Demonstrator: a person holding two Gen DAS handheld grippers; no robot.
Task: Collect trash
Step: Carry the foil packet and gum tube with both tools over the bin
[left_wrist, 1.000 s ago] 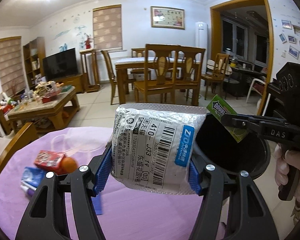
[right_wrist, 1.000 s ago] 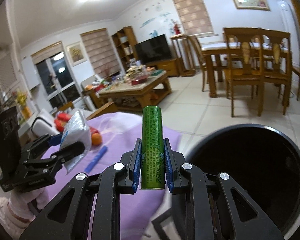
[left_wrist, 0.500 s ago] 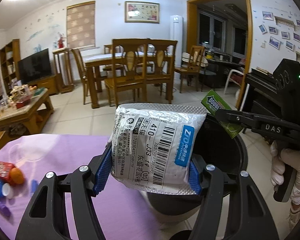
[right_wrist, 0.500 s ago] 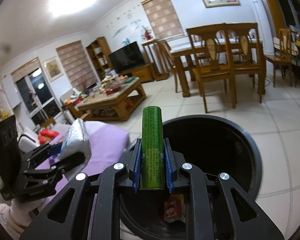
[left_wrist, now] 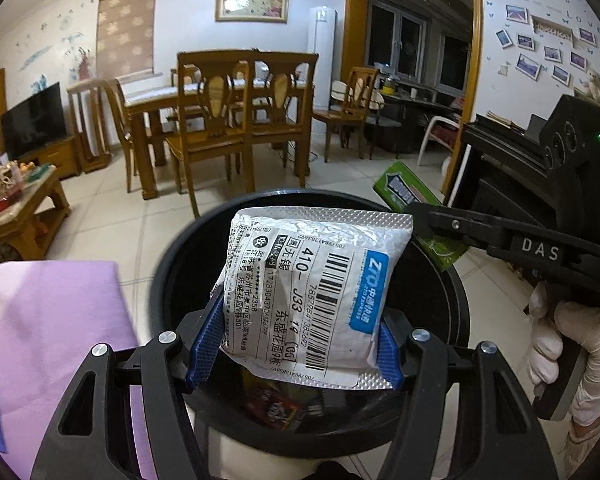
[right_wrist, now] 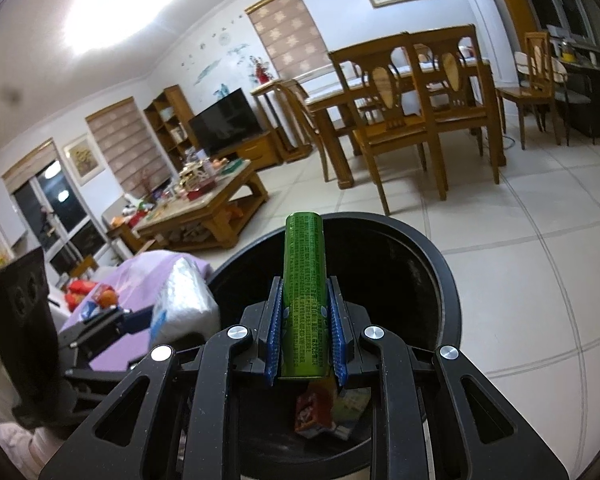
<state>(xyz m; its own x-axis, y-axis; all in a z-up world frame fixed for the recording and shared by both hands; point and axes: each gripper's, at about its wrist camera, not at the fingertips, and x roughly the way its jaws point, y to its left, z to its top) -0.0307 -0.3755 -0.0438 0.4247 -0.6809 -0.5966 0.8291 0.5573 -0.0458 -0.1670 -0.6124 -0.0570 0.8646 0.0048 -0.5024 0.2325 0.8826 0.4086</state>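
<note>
My left gripper (left_wrist: 294, 344) is shut on a white ZTO courier bag (left_wrist: 312, 292) and holds it over the open black trash bin (left_wrist: 172, 264). My right gripper (right_wrist: 304, 344) is shut on a flat green gum pack (right_wrist: 303, 288), edge-on, above the same bin (right_wrist: 428, 272). In the left wrist view the right gripper (left_wrist: 424, 220) reaches in from the right with the green pack (left_wrist: 404, 192) over the bin's far rim. In the right wrist view the left gripper (right_wrist: 140, 318) and its bag (right_wrist: 184, 300) are at the bin's left rim. Wrappers (right_wrist: 320, 412) lie at the bin's bottom.
A purple-covered table (left_wrist: 48, 320) lies left of the bin, with red and orange items (right_wrist: 96, 296) on it. Beyond are a tiled floor (right_wrist: 520, 216), a wooden dining set (left_wrist: 236, 120), a cluttered coffee table (right_wrist: 204, 196) and a TV (right_wrist: 224, 122).
Both grippers have moved from over the purple table to above the bin opening, each still holding its item. The bin's inside with wrappers has come into view.
</note>
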